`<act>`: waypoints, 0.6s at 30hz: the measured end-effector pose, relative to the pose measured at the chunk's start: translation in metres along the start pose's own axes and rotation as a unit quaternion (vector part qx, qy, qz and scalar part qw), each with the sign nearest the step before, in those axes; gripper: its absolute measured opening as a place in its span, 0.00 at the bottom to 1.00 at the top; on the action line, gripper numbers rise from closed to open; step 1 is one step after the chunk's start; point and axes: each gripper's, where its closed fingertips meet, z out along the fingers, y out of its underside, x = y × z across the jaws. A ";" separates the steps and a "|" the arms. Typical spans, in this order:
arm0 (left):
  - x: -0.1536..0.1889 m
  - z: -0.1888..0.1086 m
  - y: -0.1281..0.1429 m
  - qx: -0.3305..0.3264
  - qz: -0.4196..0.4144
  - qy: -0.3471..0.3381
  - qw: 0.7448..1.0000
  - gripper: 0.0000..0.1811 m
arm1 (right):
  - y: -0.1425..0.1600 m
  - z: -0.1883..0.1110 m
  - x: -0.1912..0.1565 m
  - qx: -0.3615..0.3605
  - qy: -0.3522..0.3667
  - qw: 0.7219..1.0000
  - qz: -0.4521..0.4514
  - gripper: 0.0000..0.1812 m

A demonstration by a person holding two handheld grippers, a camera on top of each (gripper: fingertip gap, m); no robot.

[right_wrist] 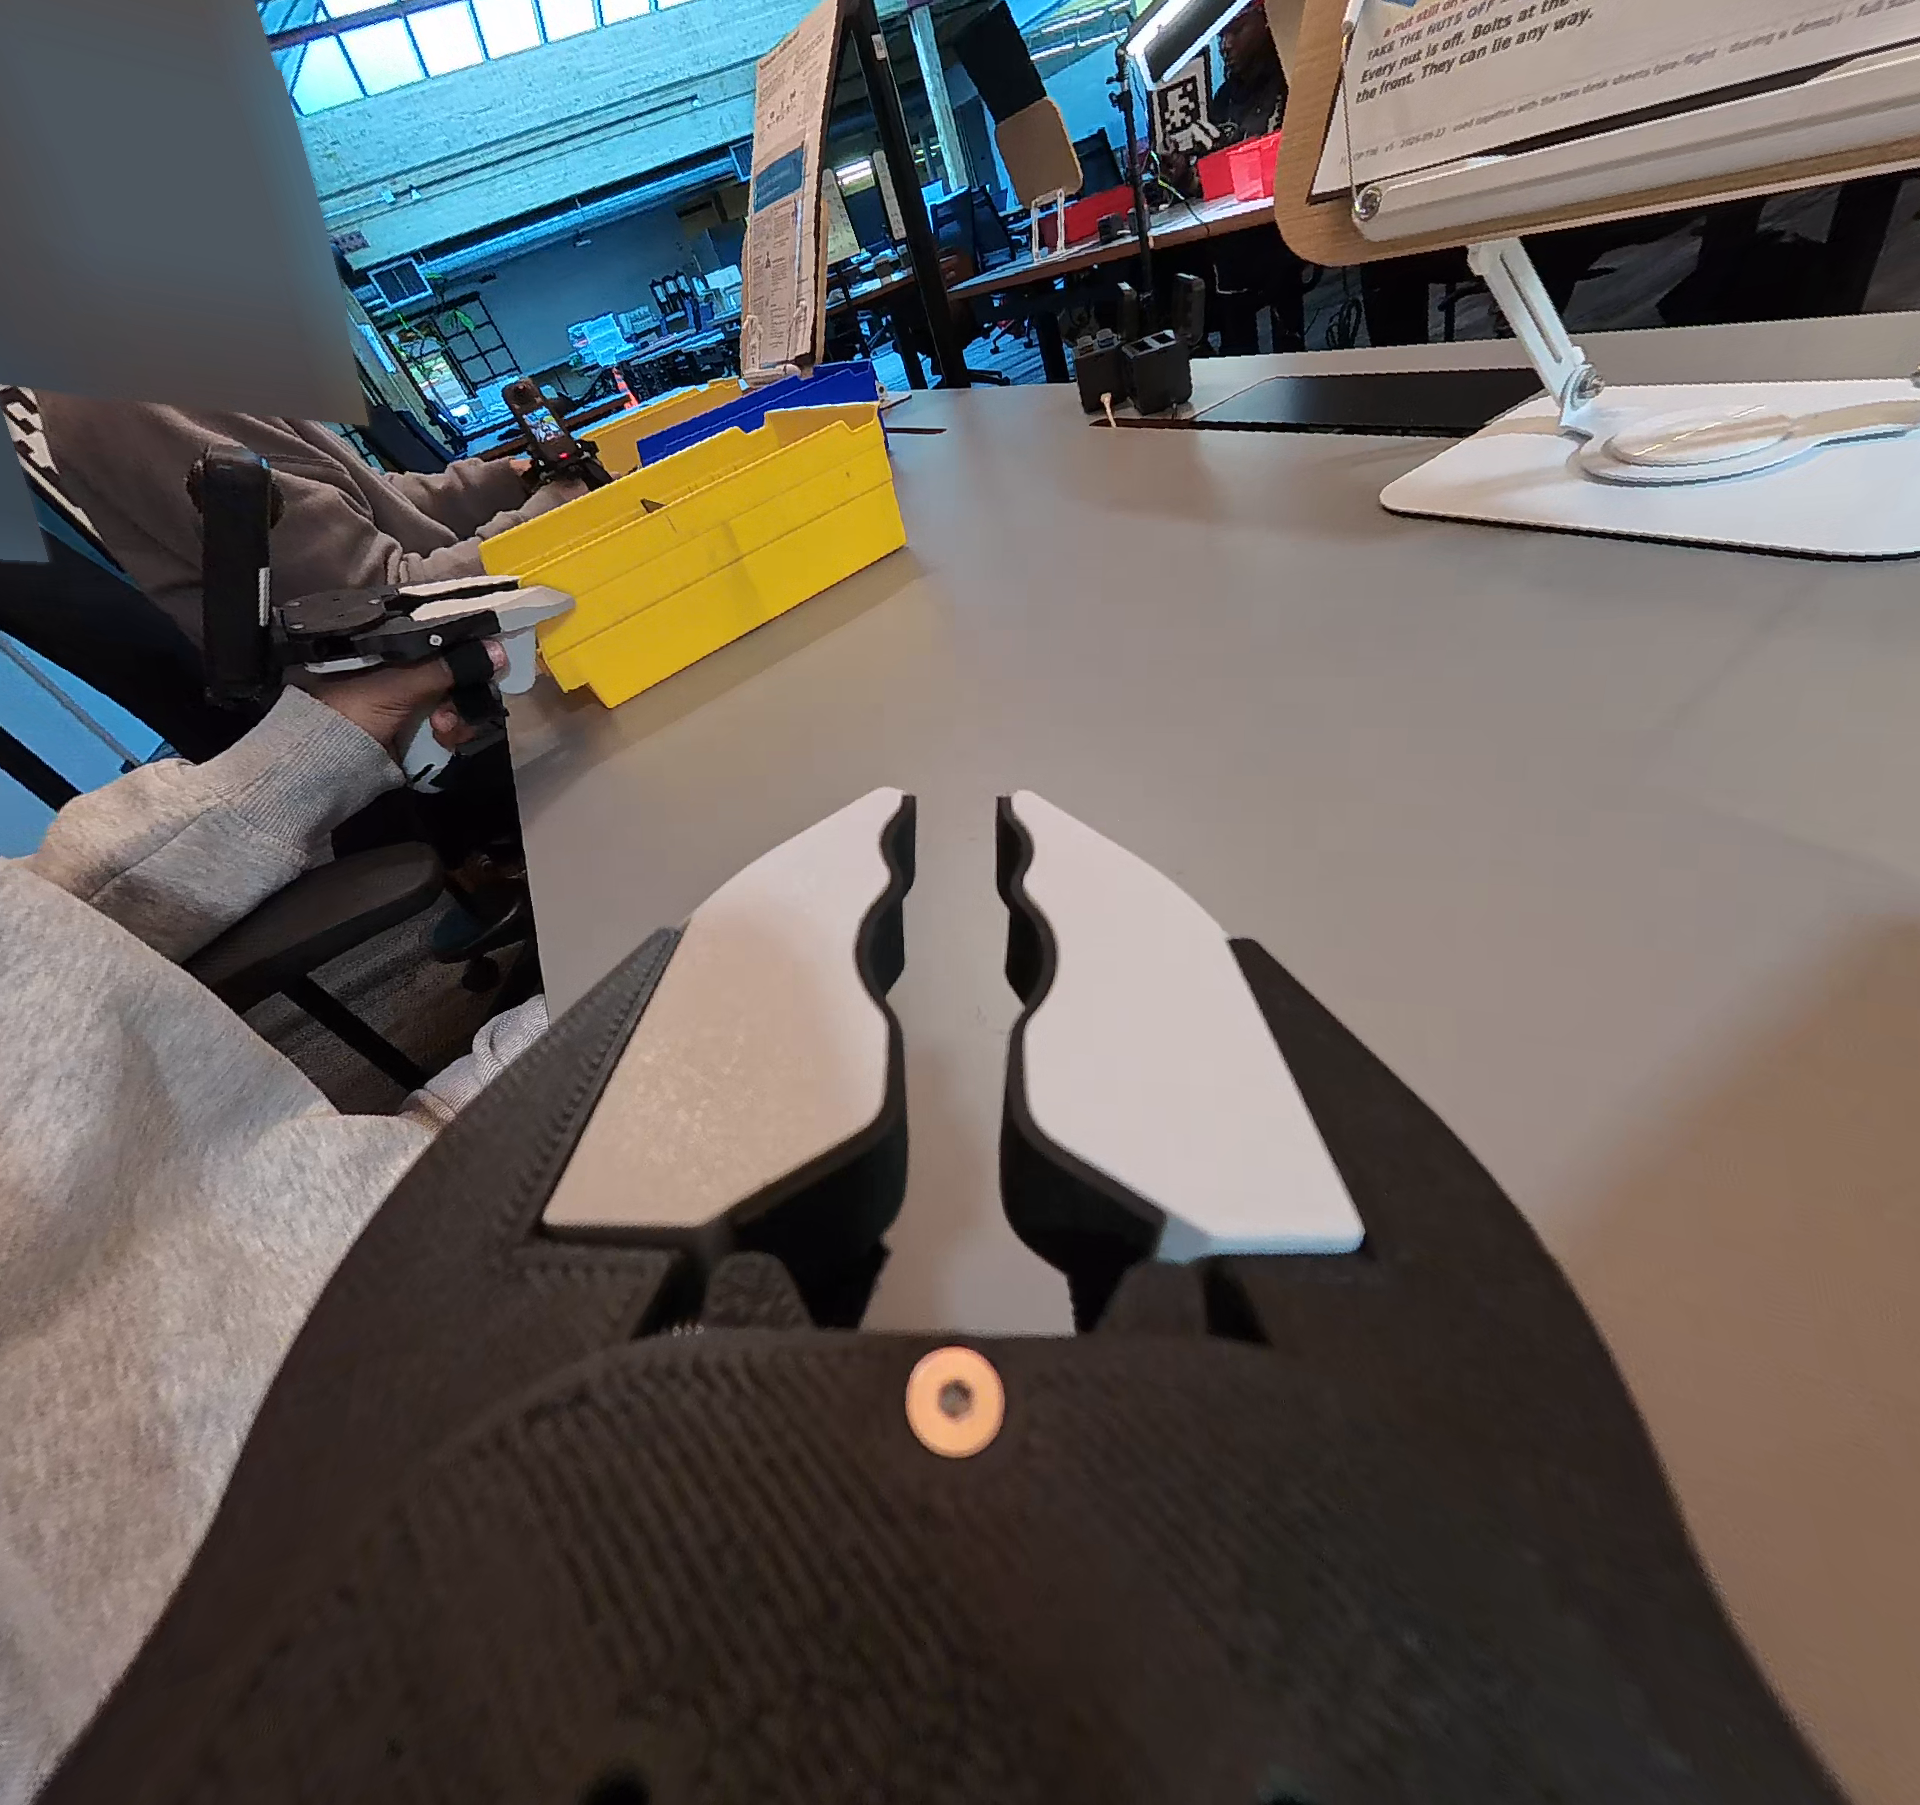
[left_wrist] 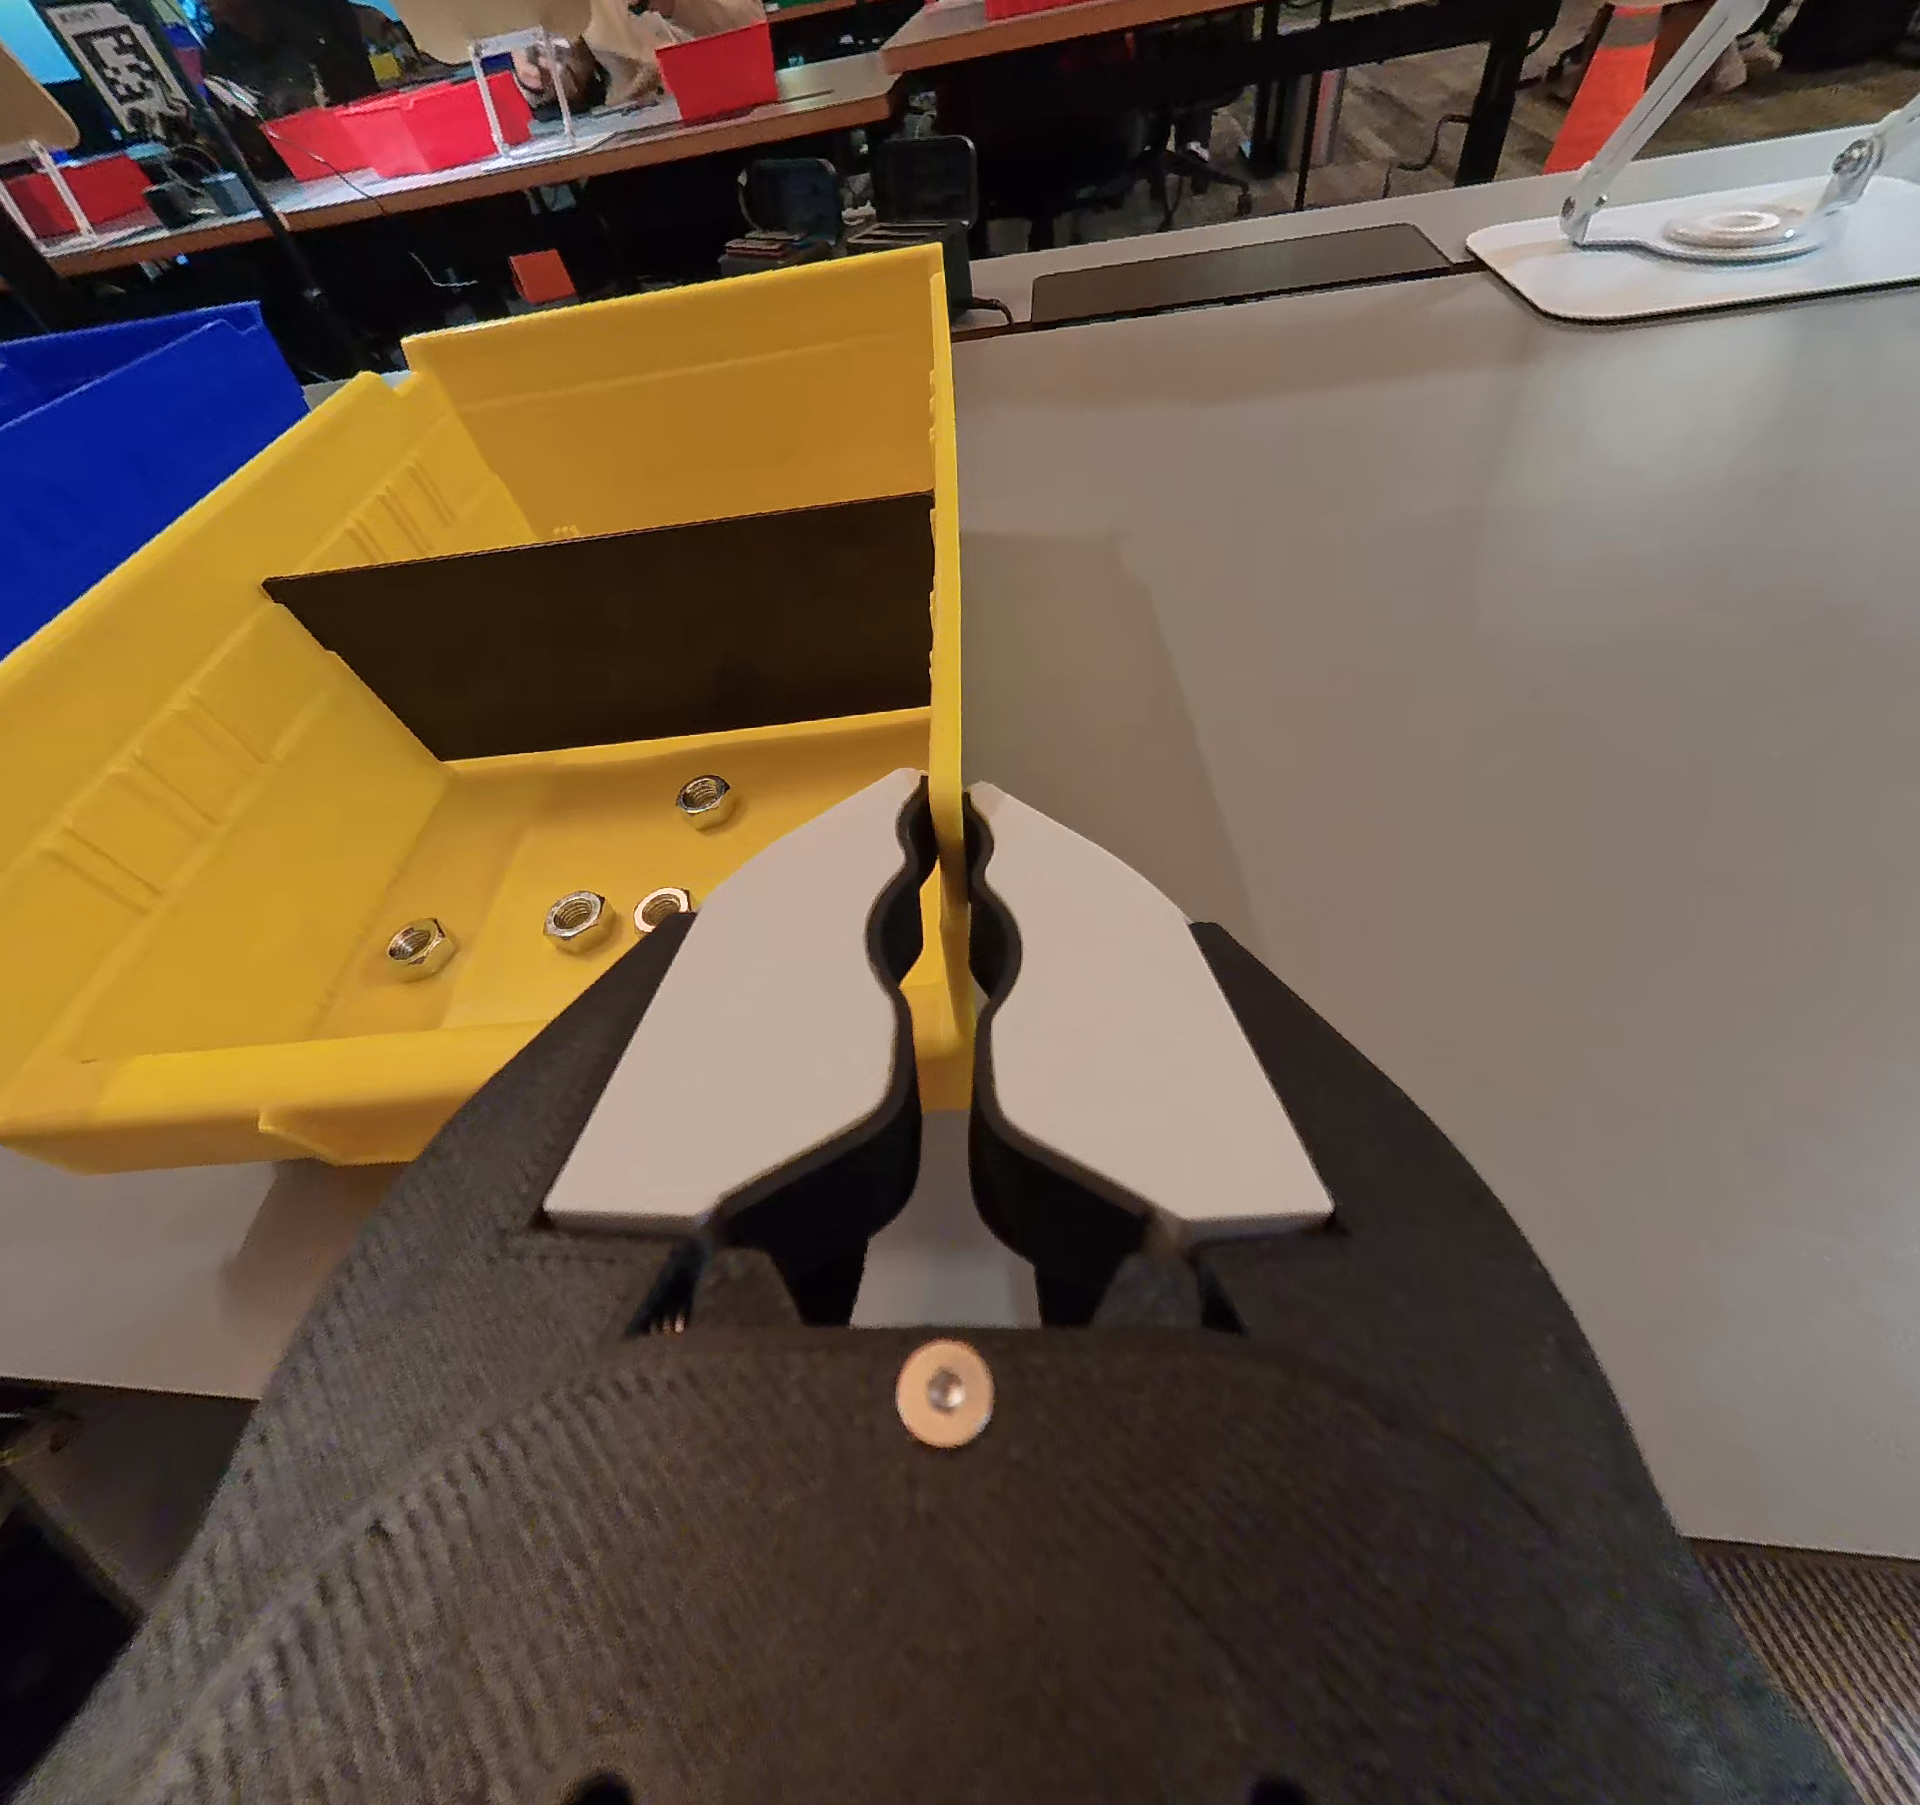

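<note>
The left gripper (left_wrist: 945,805) pinches the right wall of the yellow bin (left_wrist: 665,425) on the grey worktop (left_wrist: 1455,716); a firm, level grip seems wise so the bin does not tip. Four nuts (left_wrist: 577,919) lie inside the bin, left of that wall. The right gripper (right_wrist: 954,805) is a little apart and empty, well right of the bin.

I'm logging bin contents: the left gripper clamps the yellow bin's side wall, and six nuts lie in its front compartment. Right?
Not quite. The left wrist view shows four nuts, not six. The left gripper does clamp the yellow bin by its side wall.
</note>
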 end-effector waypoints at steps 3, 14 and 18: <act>0.000 0.000 0.000 0.001 -0.001 0.000 1.000 0.02 | 0.000 0.000 0.000 0.000 0.000 1.000 0.001 0.08; 0.001 0.002 0.001 -0.001 -0.003 0.002 1.000 0.02 | 0.000 0.000 0.000 -0.001 0.001 1.000 0.002 0.08; 0.001 0.002 0.001 -0.002 -0.002 0.001 1.000 0.02 | 0.001 0.000 0.001 -0.002 0.001 1.000 0.003 0.08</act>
